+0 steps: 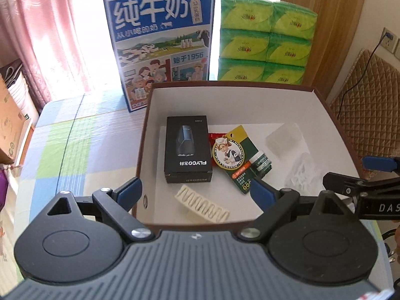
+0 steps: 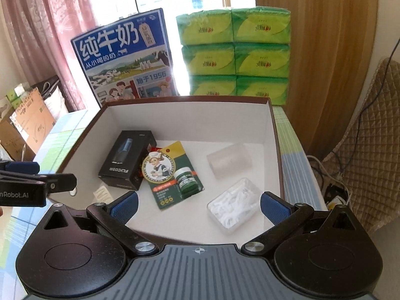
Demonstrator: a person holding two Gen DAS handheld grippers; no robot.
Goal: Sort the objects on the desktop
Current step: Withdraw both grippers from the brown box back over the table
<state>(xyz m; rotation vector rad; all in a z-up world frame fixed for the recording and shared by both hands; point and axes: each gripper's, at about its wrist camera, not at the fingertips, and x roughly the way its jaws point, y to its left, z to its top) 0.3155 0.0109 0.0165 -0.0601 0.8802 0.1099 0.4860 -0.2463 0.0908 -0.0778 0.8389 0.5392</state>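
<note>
A: where's the stuff? 
B: all inside the brown box (image 2: 276,135) on the bench: black Flyco box (image 2: 127,160) far left, balm card (image 2: 172,172) beside it, floss picks case (image 2: 233,208) right.

A: tools? 
B: left tool (image 1: 197,190) and right tool (image 2: 198,203) both spread wide, holding nothing, at the box's near rim.

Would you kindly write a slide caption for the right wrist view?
Open right gripper above a storage box holding a black carton, balm card and floss picks.
</note>
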